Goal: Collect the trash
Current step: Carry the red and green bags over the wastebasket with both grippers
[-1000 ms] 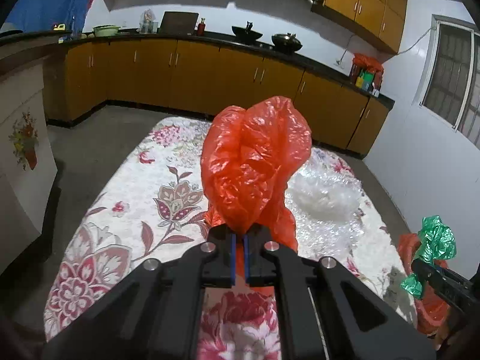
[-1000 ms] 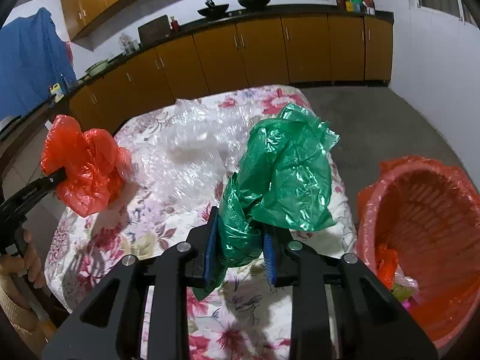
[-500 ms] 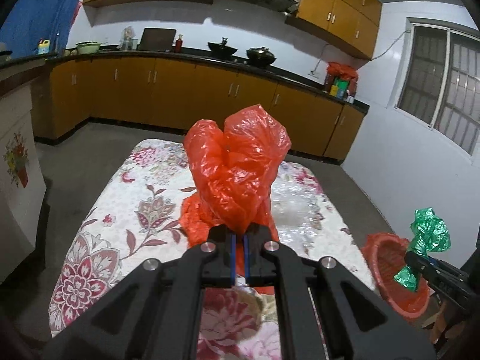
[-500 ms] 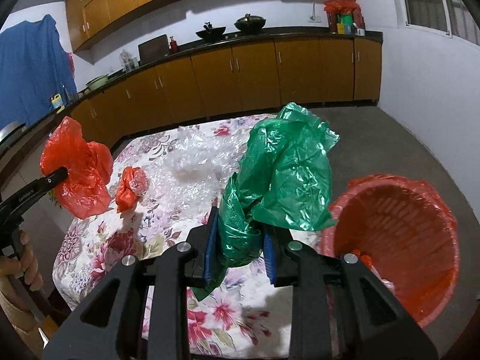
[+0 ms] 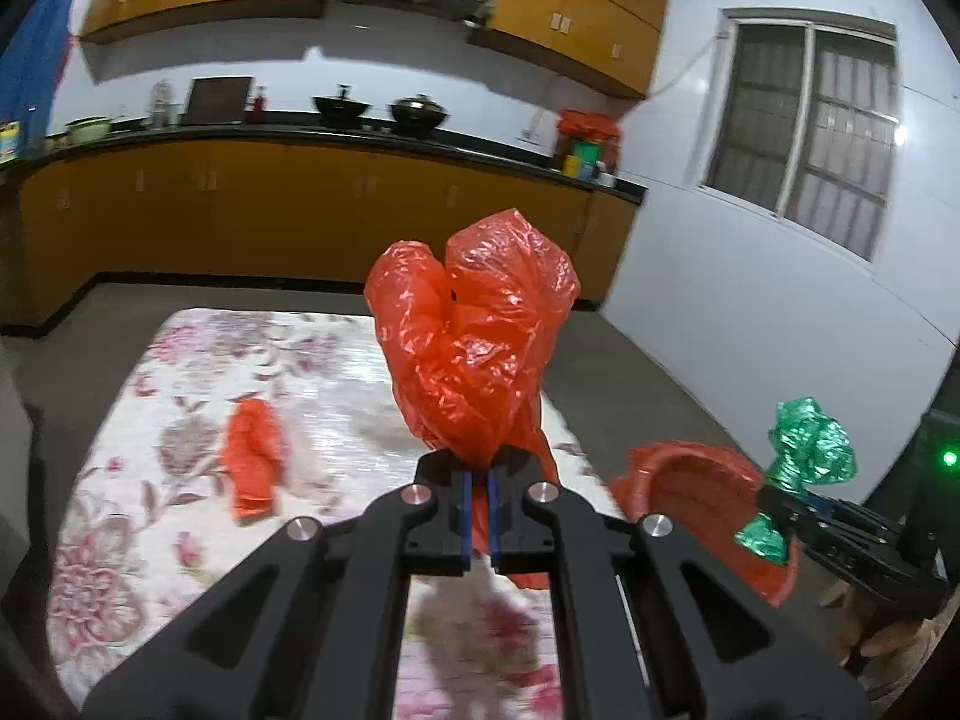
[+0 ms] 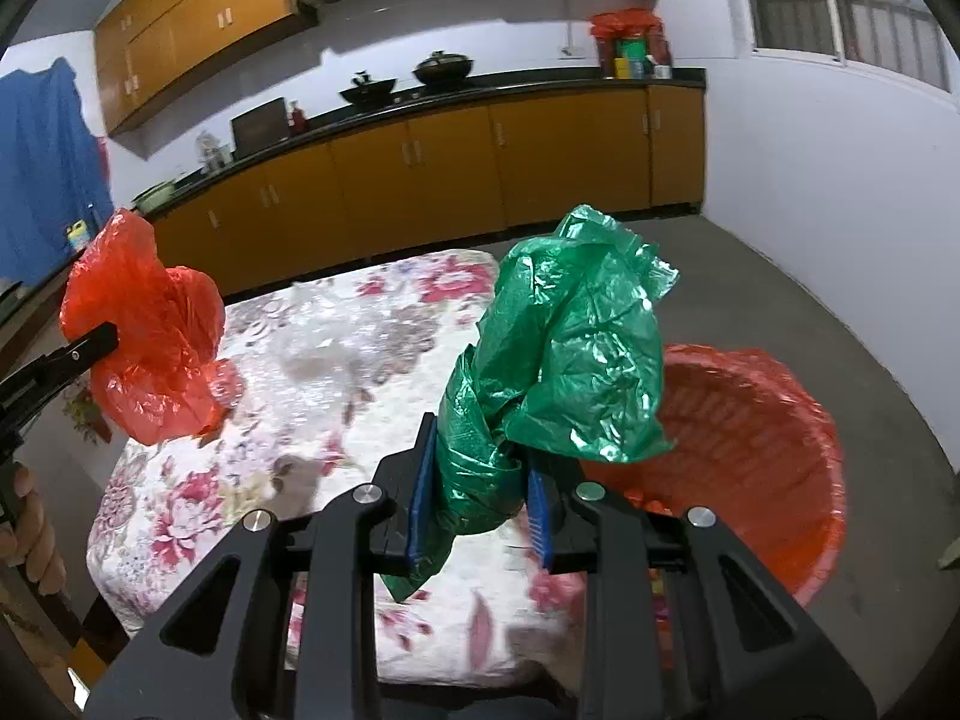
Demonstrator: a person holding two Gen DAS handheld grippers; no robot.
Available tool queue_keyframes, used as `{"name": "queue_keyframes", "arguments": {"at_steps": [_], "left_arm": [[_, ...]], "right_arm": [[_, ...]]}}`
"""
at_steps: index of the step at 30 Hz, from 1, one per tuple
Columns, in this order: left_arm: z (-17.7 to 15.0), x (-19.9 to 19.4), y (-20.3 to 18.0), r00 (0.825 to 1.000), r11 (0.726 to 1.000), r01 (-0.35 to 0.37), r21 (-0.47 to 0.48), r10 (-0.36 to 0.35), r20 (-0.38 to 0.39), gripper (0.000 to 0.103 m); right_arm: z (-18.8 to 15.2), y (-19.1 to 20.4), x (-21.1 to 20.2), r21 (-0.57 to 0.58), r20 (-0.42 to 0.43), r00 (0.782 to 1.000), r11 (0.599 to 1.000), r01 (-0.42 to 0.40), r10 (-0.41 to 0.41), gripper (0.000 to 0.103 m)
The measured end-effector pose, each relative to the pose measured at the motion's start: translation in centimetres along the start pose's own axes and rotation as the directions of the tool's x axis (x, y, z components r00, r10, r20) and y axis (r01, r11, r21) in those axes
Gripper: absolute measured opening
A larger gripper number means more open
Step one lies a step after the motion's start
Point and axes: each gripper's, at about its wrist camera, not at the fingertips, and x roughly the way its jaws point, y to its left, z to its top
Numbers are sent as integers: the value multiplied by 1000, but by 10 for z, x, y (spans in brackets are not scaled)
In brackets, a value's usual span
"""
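My left gripper (image 5: 478, 516) is pinched tight on the neck of a red bag (image 5: 474, 342), jaws all but touching, and the bag puffs up above them, clear of the table (image 5: 180, 372). My right gripper (image 6: 480, 498) is clamped on a green bag (image 6: 570, 348), jaws partly apart with the twisted plastic filling the gap between the blue pads (image 6: 420, 498); the loose end of the bag hangs out below. That green bag sits up in the air, with the table's edge and the red bin (image 6: 798, 420) behind it. The bin stands on the floor just beside the table's right side, lined with red plastic, a few bits already at the bottom. On the flowered cloth there's a small red scrap (image 5: 255, 462) lying flat, and a crumpled clear sheet (image 6: 312, 354) further back, both untouched. From the right camera I catch my left gripper coming in from the left edge with its red bag held high over the near-left corner of the table.
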Motion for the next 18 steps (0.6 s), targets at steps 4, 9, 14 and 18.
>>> {"name": "queue_keyframes", "arguments": {"at_steps": [4, 9, 14, 18], "left_arm": [[-6, 15, -34, 997, 997, 73, 20, -73, -25, 5], [-16, 36, -79, 983, 984, 172, 40, -169, -66, 5], [-26, 58, -114, 967, 970, 236, 65, -228, -114, 5], [-34, 76, -137, 954, 959, 274, 79, -260, -152, 5]], "right_arm": [[-1, -22, -5, 27, 5, 999, 999, 42, -42, 27], [-3, -51, -13, 73, 4, 996, 993, 93, -94, 27], [-4, -74, -16, 111, 2, 991, 985, 130, -131, 27], [-5, -87, -14, 139, -5, 989, 980, 145, -146, 27]]}}
